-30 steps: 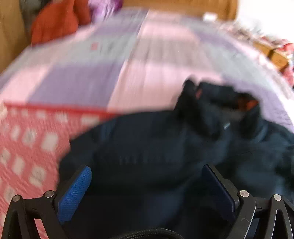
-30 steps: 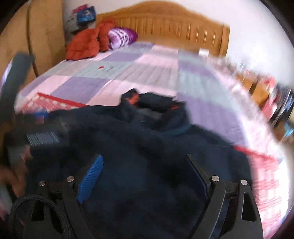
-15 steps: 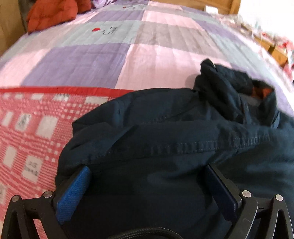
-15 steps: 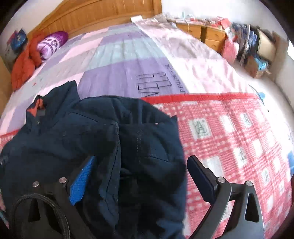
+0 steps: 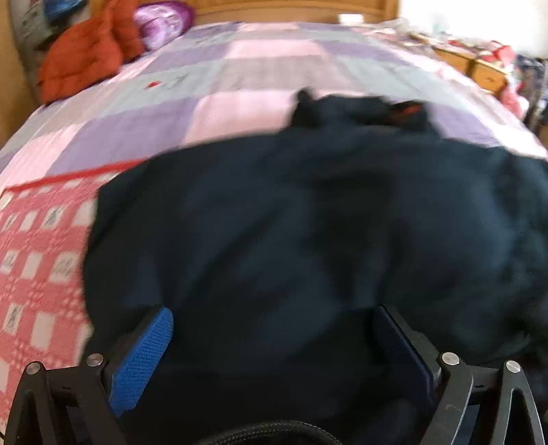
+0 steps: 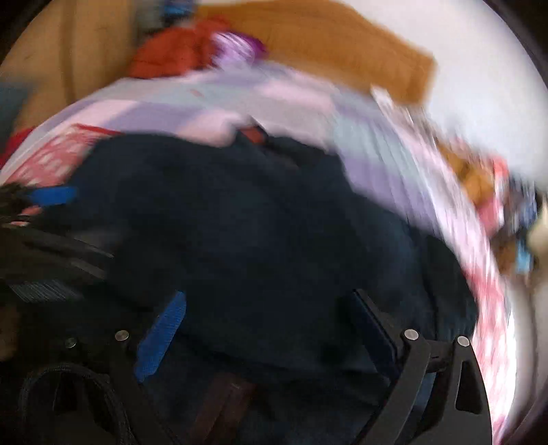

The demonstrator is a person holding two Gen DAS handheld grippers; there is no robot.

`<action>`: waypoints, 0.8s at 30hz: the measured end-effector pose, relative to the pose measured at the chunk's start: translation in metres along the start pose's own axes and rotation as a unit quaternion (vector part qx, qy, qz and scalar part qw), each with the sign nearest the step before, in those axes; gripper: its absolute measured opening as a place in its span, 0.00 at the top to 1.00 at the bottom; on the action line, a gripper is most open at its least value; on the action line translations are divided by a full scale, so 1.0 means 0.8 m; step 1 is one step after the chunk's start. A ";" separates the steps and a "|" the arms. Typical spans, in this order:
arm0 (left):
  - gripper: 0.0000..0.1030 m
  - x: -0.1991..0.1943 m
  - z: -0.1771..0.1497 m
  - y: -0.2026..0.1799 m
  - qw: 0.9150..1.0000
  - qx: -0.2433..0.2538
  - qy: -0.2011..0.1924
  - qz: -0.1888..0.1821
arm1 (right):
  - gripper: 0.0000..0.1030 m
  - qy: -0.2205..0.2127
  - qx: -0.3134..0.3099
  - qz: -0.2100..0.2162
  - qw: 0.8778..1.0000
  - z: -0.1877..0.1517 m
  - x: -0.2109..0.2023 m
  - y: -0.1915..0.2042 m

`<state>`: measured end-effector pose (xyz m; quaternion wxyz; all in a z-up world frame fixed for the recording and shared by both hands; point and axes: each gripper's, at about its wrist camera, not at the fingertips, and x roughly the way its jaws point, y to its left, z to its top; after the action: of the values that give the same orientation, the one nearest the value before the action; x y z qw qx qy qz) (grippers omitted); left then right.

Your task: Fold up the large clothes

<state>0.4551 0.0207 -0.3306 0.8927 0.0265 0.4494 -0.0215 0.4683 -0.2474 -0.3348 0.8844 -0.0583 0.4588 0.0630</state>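
Observation:
A large dark navy jacket (image 5: 308, 222) with an orange-lined collar (image 5: 407, 109) lies spread on the bed and fills the near half of both views. My left gripper (image 5: 270, 328) is open, its blue-padded fingers (image 5: 144, 356) wide apart over the jacket's near edge. My right gripper (image 6: 267, 318) is also open over the jacket (image 6: 257, 222); the view is heavily blurred. The left gripper (image 6: 41, 205) shows at the far left of the right wrist view. Nothing is pinched in either.
The bed has a pink, purple and grey patchwork quilt (image 5: 239, 78) and a red checked blanket (image 5: 37, 246) at the near left. Orange clothing (image 5: 82, 61) and a purple pillow (image 5: 161, 20) lie by the wooden headboard (image 6: 325, 44). Cluttered drawers (image 5: 479, 65) stand right.
Both cameras are moving fast. The right gripper swung back left from the jacket's right side to face the headboard. The left view pulled back and lifted slightly. The jacket looks flatter.

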 end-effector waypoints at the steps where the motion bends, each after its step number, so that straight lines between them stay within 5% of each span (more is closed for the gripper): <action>1: 0.02 0.002 -0.002 0.014 1.000 -0.010 0.004 0.000 | 0.26 0.002 0.023 0.024 0.999 -0.006 0.000 -0.024; 3: 0.00 0.005 -0.006 0.043 1.000 -0.026 0.011 -0.004 | 0.82 0.006 0.029 0.032 0.999 -0.015 -0.006 -0.059; 6: 0.00 0.003 -0.009 0.065 1.000 -0.027 0.015 -0.003 | 0.93 0.013 0.066 0.069 0.995 -0.019 -0.013 -0.084; 9: 0.00 -0.002 -0.010 0.070 0.999 -0.036 0.017 0.006 | 0.93 0.016 0.076 0.058 0.995 -0.017 -0.014 -0.087; 11: 0.01 -0.009 -0.006 0.073 0.998 -0.052 0.023 0.007 | 0.85 0.009 0.065 0.040 0.997 -0.014 -0.025 -0.070; 13: 0.01 -0.029 0.004 0.064 0.999 -0.043 -0.007 0.003 | 0.63 -0.020 0.019 0.021 0.999 -0.001 -0.041 -0.041; 15: 0.01 -0.044 0.026 0.047 0.999 -0.024 -0.040 -0.004 | 0.08 -0.048 -0.009 0.006 0.999 0.023 -0.045 -0.015; 19: 0.01 -0.022 0.083 0.013 0.999 -0.014 -0.040 0.001 | 0.06 -0.052 -0.028 0.008 0.998 0.096 -0.022 0.030; 24: 0.01 0.052 0.108 0.016 0.997 -0.050 0.040 0.034 | 0.06 0.022 -0.054 -0.017 0.998 0.122 0.055 0.051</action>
<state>0.5499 0.0275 -0.3125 0.8742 -0.0021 0.4845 0.0321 0.5656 -0.1891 -0.3169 0.8705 -0.1156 0.4731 0.0712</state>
